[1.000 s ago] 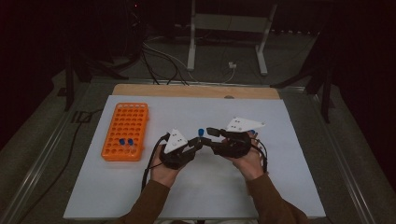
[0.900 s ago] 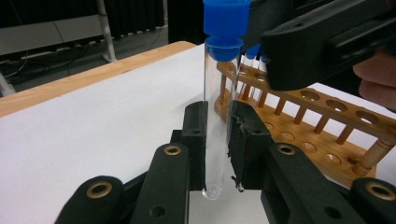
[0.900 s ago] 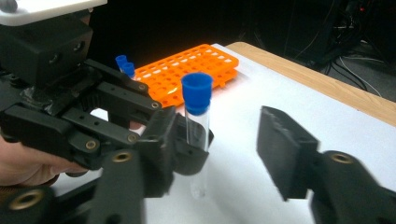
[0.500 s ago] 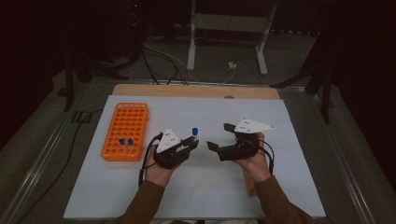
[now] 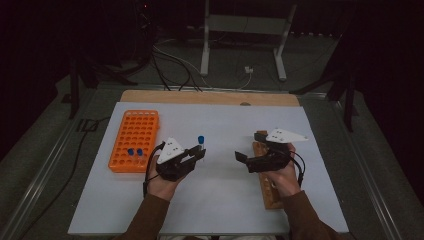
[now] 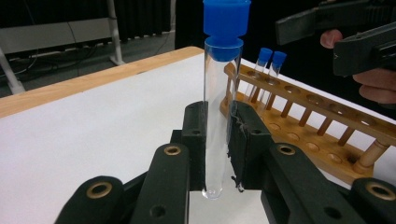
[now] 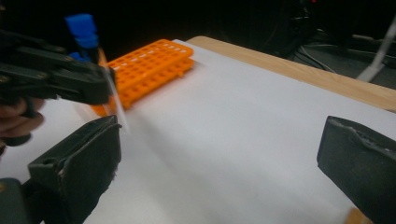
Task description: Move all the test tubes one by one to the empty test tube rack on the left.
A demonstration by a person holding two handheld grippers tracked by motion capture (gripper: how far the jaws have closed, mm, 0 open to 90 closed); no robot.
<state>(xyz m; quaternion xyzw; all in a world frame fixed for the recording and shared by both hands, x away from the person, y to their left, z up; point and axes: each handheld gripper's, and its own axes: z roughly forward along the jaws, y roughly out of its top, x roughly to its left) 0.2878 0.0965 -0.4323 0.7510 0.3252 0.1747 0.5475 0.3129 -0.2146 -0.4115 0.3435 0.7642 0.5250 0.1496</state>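
White table (image 5: pixel 225 195) — clear blue-capped tube (image 6: pixel 220 112) pinched upright in left gripper (image 6: pixel 217 140), right gripper (image 7: pixel 219 154) spread.

Overhead light brightens the white paper-covered worktop (image 5: pixel 220 125); surroundings from nine to three o'clock stay dark, gripper views softly blurred.

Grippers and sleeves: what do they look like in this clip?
Both the left gripper and the right gripper are black, each topped by a pale three-cornered plate and trailing a black cable. In the gripper views their jaws are blocky black pads on arms with brass-ringed pivot holes. The person's sleeves are brown.
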